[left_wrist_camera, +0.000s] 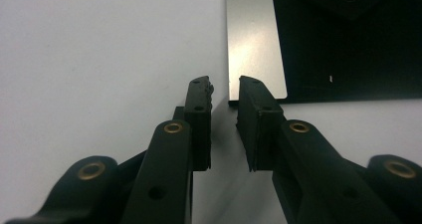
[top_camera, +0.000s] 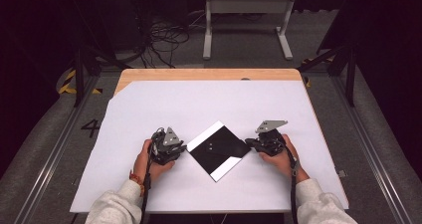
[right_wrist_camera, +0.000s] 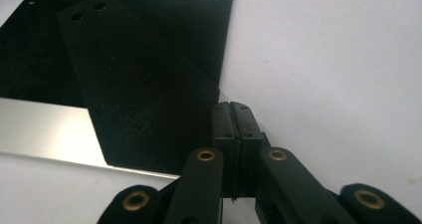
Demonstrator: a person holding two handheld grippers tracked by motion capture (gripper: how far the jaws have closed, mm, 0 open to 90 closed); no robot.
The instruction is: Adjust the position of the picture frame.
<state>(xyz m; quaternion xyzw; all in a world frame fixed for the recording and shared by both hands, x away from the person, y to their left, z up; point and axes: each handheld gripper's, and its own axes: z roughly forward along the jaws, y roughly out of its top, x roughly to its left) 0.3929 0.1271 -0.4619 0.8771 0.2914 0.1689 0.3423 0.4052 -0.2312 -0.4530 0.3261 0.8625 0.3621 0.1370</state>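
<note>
At centre of the high view, black square sheet (top_camera: 219,150) with two silver edge strips lies cornerwise on white table cover (top_camera: 199,104); left gripper (left_wrist_camera: 224,92) jaws narrowly apart at its corner; right gripper (right_wrist_camera: 232,107) jaws pressed together, beside a black flap's (right_wrist_camera: 134,99) corner.

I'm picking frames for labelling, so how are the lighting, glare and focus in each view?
High view: the white sheet is evenly lit and the floor around it dark. Left gripper view: glare on the silver strip of the black plate, with the near jaws soft. Right gripper view: the left hand-held gripper's side aside, the strip shines and the black surface stays sharp.
</note>
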